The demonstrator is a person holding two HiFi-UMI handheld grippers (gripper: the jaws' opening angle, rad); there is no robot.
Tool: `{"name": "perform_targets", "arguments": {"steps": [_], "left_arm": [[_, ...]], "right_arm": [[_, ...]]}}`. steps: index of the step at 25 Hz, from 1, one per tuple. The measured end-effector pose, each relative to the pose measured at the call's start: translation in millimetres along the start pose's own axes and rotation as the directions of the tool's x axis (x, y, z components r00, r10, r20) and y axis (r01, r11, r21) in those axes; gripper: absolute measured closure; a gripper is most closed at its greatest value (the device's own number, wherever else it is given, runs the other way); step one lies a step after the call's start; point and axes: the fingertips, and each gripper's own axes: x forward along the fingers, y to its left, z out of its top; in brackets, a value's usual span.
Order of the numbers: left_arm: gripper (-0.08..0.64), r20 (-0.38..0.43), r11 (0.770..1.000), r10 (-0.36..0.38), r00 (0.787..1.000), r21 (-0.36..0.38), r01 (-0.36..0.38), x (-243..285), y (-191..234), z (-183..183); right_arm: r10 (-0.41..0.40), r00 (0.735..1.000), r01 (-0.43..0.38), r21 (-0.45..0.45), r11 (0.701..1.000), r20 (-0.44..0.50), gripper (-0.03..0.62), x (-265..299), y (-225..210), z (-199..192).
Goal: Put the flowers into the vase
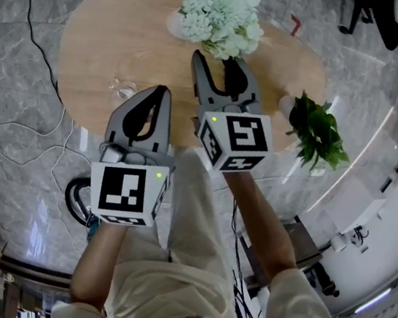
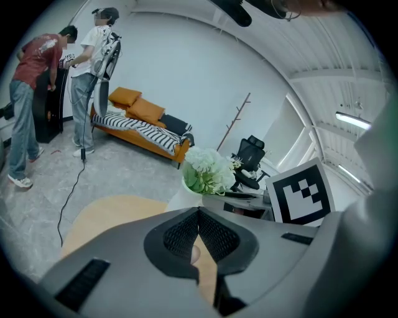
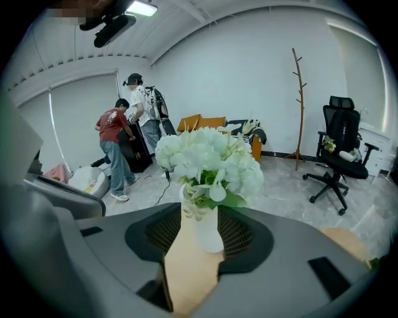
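1. Nearest, grey plastic left gripper (image 2: pixel 199 212), pressed together, empty.
2. Beside it, grey plastic right gripper (image 3: pixel 199 214), spread (pinching nothing) either side of slim white vase (image 3: pixel 206 231).
3. Beyond, white flower bunch (image 1: pixel 221 10) standing in that vase on round light-wood table (image 1: pixel 129 39).

Bare tabletop (image 1: pixel 115 41) lies free left of the flowers (image 1: pixel 222 14) in the vase (image 3: pixel 208 233), while a glass (image 1: pixel 123 90) and green foliage (image 1: pixel 317 129) crowd the near edge.

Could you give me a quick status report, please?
Left gripper shut, empty. Right gripper open, facing the vase. Flowers in the vase. Glass off to the side.
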Motion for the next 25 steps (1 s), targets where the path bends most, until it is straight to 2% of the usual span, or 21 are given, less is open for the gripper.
{"name": "perform_targets", "arguments": {"steps": [11,15,25], "left_arm": [[0.552,-0.003,1.000,0.005,1.000,0.026,-0.005,-6,-5,1],[0.552,-0.006,0.999,0.010,1.000,0.032,-0.010,-11,-12,3],[0.552,-0.030,0.995,-0.008,1.000,0.096,0.011,-36,-51,9]], "right_arm": [[0.010,1.000,-0.009,0.063,0.998,-0.025,0.410,-15,-9,-16],[0.017,0.999,-0.015,0.058,0.998,-0.028,0.408,-28,-11,-17],[0.034,0.999,-0.034,0.072,0.997,-0.006,0.409,-80,-14,2]]}}
